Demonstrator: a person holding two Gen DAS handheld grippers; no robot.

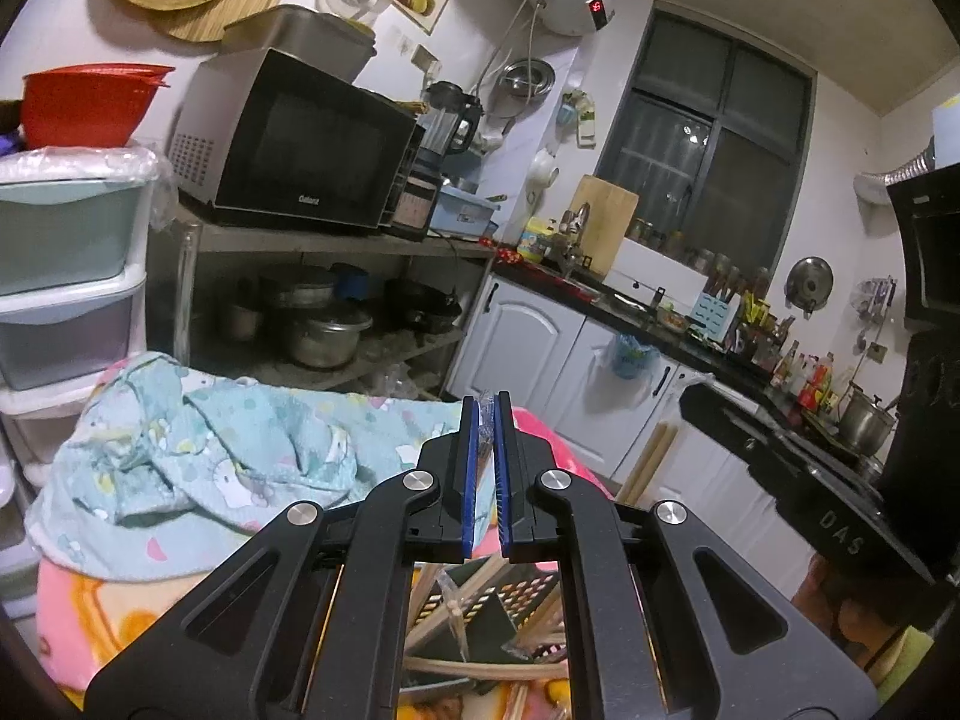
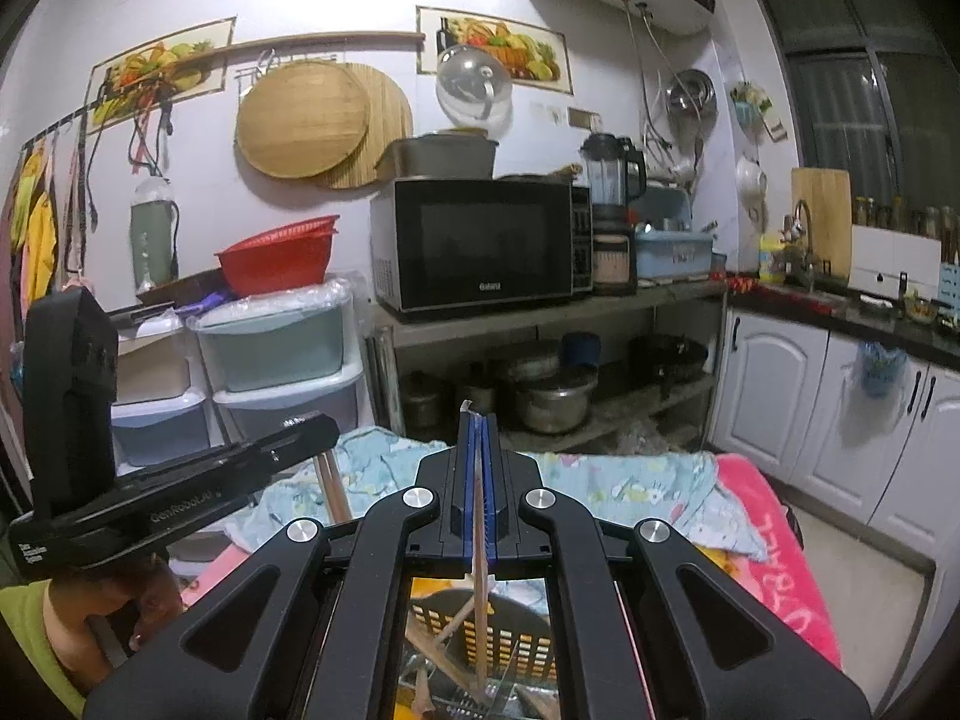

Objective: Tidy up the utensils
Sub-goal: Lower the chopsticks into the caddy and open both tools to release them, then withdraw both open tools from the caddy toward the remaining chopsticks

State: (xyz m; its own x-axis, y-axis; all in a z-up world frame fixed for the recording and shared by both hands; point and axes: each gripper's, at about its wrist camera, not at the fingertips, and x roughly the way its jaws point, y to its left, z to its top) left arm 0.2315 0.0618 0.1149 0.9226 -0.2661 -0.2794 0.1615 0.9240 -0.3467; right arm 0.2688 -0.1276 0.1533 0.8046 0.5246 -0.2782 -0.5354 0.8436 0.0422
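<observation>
My left gripper (image 1: 486, 405) is shut on a clear plastic-wrapped utensil (image 1: 485, 420) held between its blue pads, above a dark perforated utensil basket (image 1: 528, 594) with several wooden chopsticks (image 1: 480, 669) in it. My right gripper (image 2: 477, 420) is shut on a wooden chopstick (image 2: 480, 600) in a clear sleeve that hangs down into the same basket (image 2: 474, 636). The right gripper shows at the right of the left wrist view (image 1: 798, 480); the left gripper shows at the left of the right wrist view (image 2: 180, 480), holding chopsticks (image 2: 333, 492).
The basket sits on a table with a pink blanket (image 2: 774, 540) and a light blue patterned towel (image 1: 198, 450). Behind stand plastic drawers (image 1: 66, 276), a shelf with a microwave (image 1: 288, 144) and pots (image 1: 324, 336), and white cabinets (image 2: 774, 384).
</observation>
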